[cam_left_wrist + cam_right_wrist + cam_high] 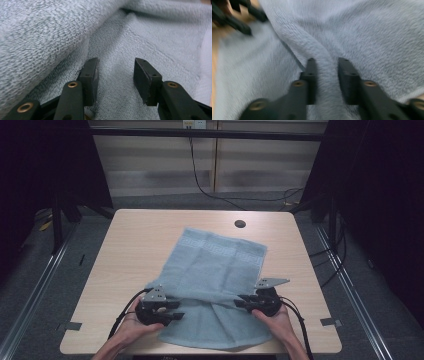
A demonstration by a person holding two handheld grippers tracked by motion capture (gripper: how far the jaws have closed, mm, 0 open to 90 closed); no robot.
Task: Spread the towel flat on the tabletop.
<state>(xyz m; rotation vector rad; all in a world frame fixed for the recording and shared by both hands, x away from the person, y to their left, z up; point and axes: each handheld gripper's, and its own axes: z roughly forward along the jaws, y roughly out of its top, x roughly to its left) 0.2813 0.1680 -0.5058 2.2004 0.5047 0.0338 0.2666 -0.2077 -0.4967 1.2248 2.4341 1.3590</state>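
Towel count: one towel [215,270], pale blue-grey terry, with a woven key-pattern band along its far edge.
Towel place: it lies on my desk [135,250] from the middle to the near edge, askew, its far end toward the far right corner. A fold ridge crosses it near the front edge, between my two hands; the near part spreads flat up to the desk's front edge.
Tongs count: two, one in each of my hands.
Left tongs [175,310]: low over the towel's near left part, by the front left of the desk. In the left gripper view [116,75] the jaws stand apart with flat towel showing between them; the pads press on nothing.
Right tongs [241,301]: at the right end of the fold ridge, toward the front right of the desk. In the right gripper view [325,75] a raised roll of towel runs between the two jaws, which sit close on either side of it; the picture is blurred, but the pads look clamped on that roll.
Hands: my left hand [131,320] and right hand [272,316] come in over the front edge.
Desk: light wood top, one round cable hole [240,224] near the far edge, right of centre.
Room: dim; grey carpet [45,290] around the desk, pale wall panels [165,160] behind, black cables [210,190] trailing down to the floor, dark curtains [380,180] at the sides.
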